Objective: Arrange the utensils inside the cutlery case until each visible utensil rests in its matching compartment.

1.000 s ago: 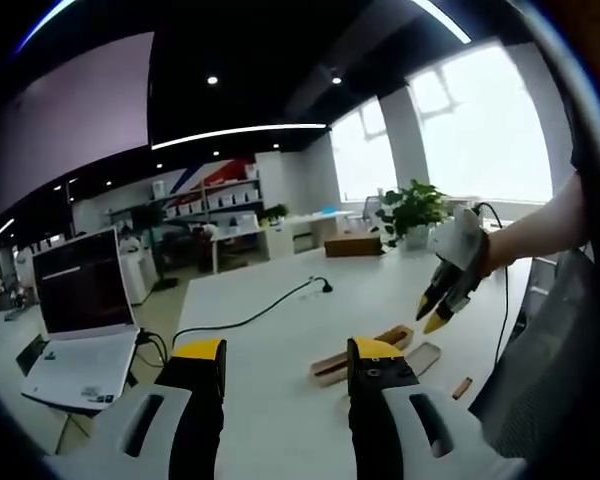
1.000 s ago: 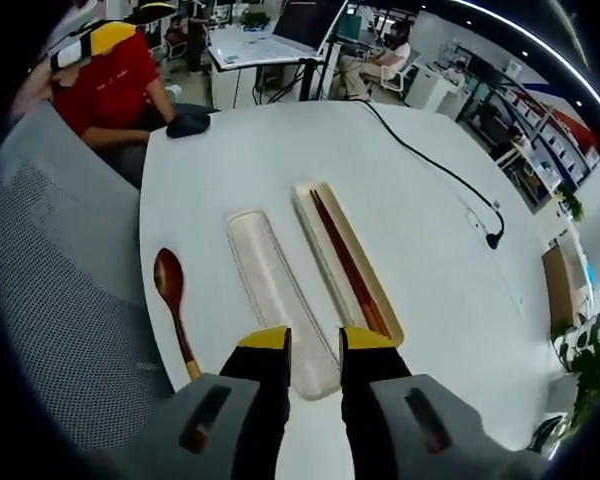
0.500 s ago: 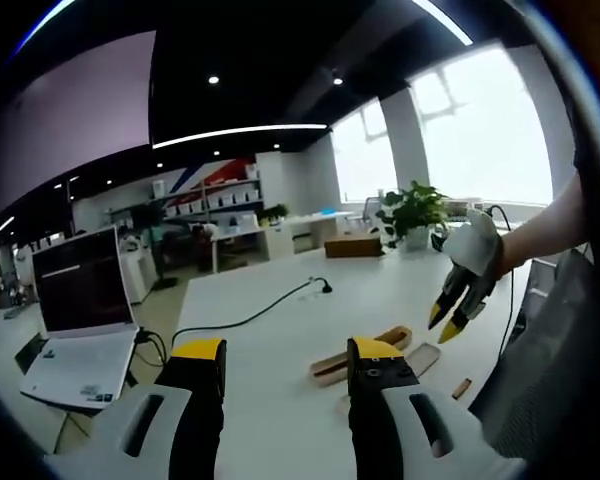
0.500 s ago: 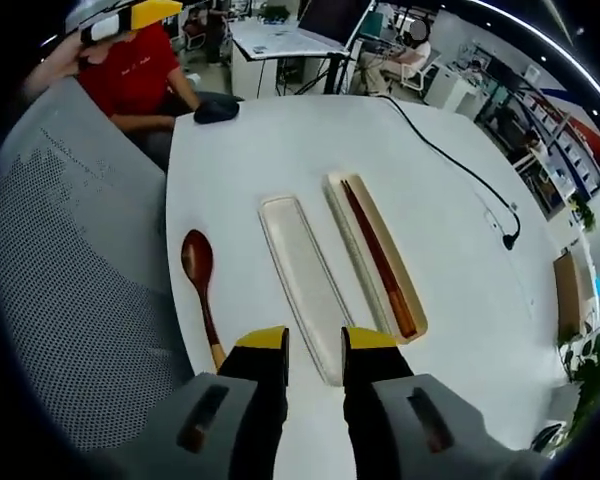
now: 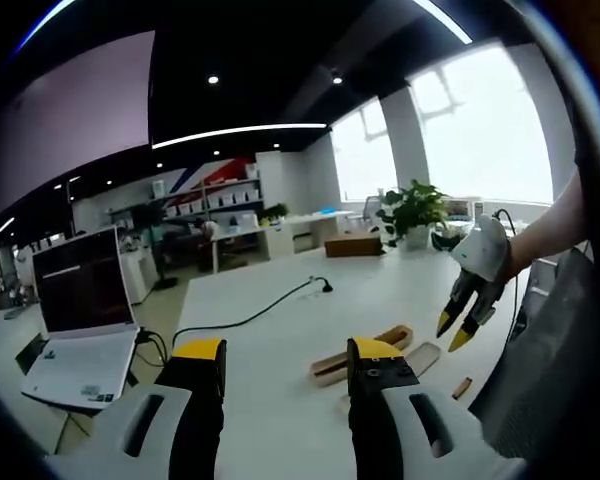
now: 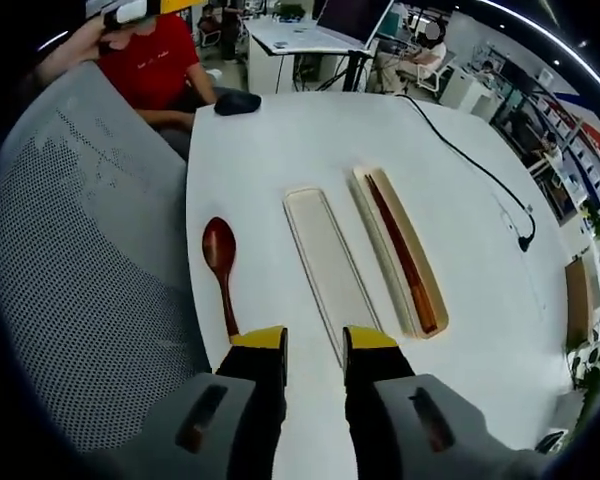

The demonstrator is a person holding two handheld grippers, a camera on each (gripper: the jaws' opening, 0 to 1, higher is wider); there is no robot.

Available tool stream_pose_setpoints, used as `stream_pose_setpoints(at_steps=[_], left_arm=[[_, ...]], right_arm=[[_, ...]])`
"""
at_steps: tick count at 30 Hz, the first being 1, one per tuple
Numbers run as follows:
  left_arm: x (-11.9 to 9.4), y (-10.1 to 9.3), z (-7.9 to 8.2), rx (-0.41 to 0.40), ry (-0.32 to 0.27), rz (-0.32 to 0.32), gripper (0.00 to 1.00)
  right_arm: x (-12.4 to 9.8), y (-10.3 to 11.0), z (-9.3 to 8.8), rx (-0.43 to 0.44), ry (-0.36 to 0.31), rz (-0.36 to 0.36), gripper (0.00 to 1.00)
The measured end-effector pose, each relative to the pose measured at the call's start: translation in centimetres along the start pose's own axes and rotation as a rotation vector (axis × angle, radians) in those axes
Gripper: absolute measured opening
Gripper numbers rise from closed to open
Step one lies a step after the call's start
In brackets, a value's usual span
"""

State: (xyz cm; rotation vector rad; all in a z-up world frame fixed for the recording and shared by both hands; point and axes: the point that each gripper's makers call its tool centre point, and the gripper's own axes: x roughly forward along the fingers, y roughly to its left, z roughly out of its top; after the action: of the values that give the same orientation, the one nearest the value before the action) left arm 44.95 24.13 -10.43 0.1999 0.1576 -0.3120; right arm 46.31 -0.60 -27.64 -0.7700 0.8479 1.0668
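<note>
A long beige cutlery case [image 6: 365,174] lies on the white table with dark red-brown chopsticks [image 6: 400,250] inside it. Beside it on the left rests an empty white tray part [image 6: 330,265]. Further left a wooden spoon [image 6: 223,270] lies on the bare table, bowl away from me. My right gripper [image 6: 314,345] hovers above the spoon handle's near end and the tray's near end, jaws slightly apart, nothing between them. In the left gripper view the case [image 5: 365,350] sits low and the right gripper [image 5: 454,331] hangs over it. My left gripper [image 5: 288,355] is open, held high and level.
A grey mesh chair back [image 6: 90,280] presses against the table's left edge. A person in a red shirt [image 6: 160,60] sits beyond it. A black mouse [image 6: 238,102] and a black cable [image 6: 470,165] lie on the far table. A laptop [image 5: 80,320] stands left.
The right gripper has come down and moved sideways toward the spoon, so spoon and case sit further right in its view. The left gripper has stayed put. Nothing on the table has moved.
</note>
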Motion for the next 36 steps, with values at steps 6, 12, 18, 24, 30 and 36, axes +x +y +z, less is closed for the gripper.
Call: stream_pose_setpoints(at_steps=[6,12,18,24,30,36], left_arm=[[0.0,-0.1,0.0,0.000,0.001,-0.003,0.50],[0.0,-0.2,0.0,-0.001,0.003,-0.007,0.50],[0.2,-0.2,-0.2,0.002,0.008,-0.012,0.50],[0.1,-0.2,0.0,0.005,0.000,-0.010,0.50],[0.0,-0.1,0.2,-0.004,-0.010,-0.010,0.50],[0.0,-0.3,0.1,0.011,-0.005,-0.010,0.50]], right_arm=[[-0.1,0.8,-0.6,-0.031,0.016,0.027,0.21],[-0.2,1.4,-0.8,-0.046,0.022,0.045,0.22],[-0.2,1.7,-0.8,-0.059,0.020,0.060,0.22],[0.0,2.5,-1.0,-0.086,0.030,0.089,0.22],[0.4,3.6,-1.1,-0.129,0.048,0.126,0.22],[1.4,4.9,-1.1,-0.182,0.067,0.173,0.22]])
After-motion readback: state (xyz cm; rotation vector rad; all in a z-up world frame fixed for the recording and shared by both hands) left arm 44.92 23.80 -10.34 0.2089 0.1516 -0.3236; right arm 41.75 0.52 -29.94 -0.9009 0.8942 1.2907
